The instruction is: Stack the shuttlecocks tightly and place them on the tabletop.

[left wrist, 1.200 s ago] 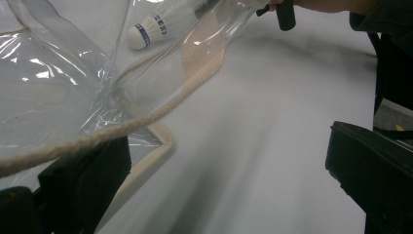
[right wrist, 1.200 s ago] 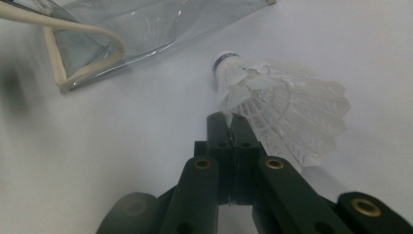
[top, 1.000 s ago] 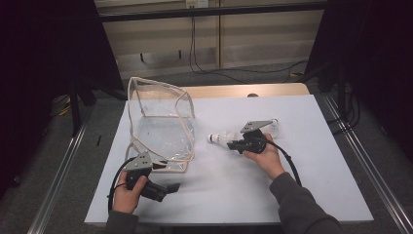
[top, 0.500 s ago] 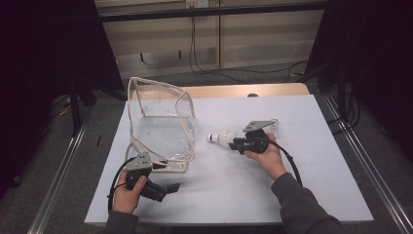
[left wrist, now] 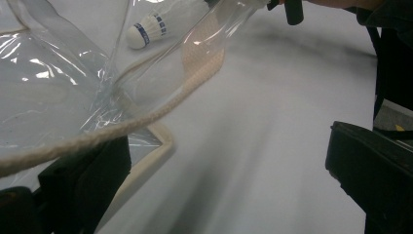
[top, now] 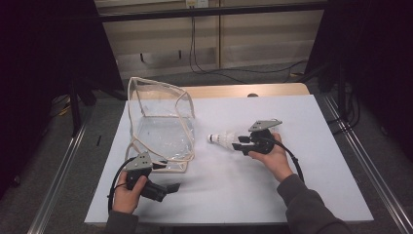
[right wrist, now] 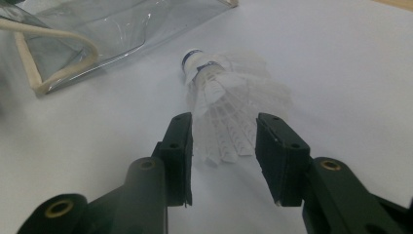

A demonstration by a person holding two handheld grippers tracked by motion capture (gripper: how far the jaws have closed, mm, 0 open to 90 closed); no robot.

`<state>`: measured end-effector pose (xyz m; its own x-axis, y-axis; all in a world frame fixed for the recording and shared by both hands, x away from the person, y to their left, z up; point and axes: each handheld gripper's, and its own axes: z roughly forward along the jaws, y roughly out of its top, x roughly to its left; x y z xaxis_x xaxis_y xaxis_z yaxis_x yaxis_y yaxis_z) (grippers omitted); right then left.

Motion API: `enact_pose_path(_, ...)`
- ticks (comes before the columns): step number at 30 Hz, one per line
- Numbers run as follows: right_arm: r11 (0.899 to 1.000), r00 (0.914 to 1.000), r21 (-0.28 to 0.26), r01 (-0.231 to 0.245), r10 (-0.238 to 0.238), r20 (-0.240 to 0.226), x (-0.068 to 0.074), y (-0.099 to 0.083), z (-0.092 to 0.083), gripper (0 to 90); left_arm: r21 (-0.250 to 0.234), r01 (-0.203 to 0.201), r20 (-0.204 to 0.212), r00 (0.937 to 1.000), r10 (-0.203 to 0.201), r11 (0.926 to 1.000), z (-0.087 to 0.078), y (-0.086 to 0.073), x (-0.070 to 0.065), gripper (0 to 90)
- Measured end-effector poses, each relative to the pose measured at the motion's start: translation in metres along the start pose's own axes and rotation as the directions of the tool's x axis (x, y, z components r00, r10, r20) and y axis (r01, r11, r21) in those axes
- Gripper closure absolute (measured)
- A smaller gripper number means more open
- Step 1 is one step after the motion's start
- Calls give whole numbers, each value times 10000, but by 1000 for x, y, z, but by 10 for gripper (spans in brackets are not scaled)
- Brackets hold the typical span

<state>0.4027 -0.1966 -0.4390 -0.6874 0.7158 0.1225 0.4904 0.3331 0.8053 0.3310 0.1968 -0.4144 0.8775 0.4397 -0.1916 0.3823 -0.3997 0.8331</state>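
Observation:
A white shuttlecock (top: 220,139) lies on the white table (top: 316,122), its cork pointing at a clear plastic bag (top: 160,126) with beige trim. My right gripper (top: 237,143) stands at its feather end. In the right gripper view the feather skirt of the shuttlecock (right wrist: 219,83) lies between the jaws of the right gripper (right wrist: 224,122), which have just been opening and stand a little off the feathers. My left gripper (top: 166,178) rests open at the bag's near corner. In the left gripper view the bag (left wrist: 48,87) drapes its trim over one jaw of the left gripper (left wrist: 219,146).
The bag's mouth stands up toward the table's far left. A wooden strip (top: 272,90) runs along the table's far edge, with cables on the floor behind it. Metal rails (top: 58,175) flank the table. Cables trail from both grippers.
The right gripper's jaws have spread apart around the shuttlecock's feathers. Both hands have stayed nearly where they were.

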Motion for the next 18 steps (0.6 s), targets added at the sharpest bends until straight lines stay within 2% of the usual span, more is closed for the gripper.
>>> enact_pose_path(8, 9999, 9999, 12, -102, 101, 131, -2, -6, -10, 524, -17, 3, 21, 10000, -3, 10000, 0, 0, -1, 28)
enact_pose_path(18, 9995, 9985, -193, -245, 254, 484, -6, -7, -22, 414, -16, -16, -9, 10000, 16, 10000, 0, 0, -1, 28)
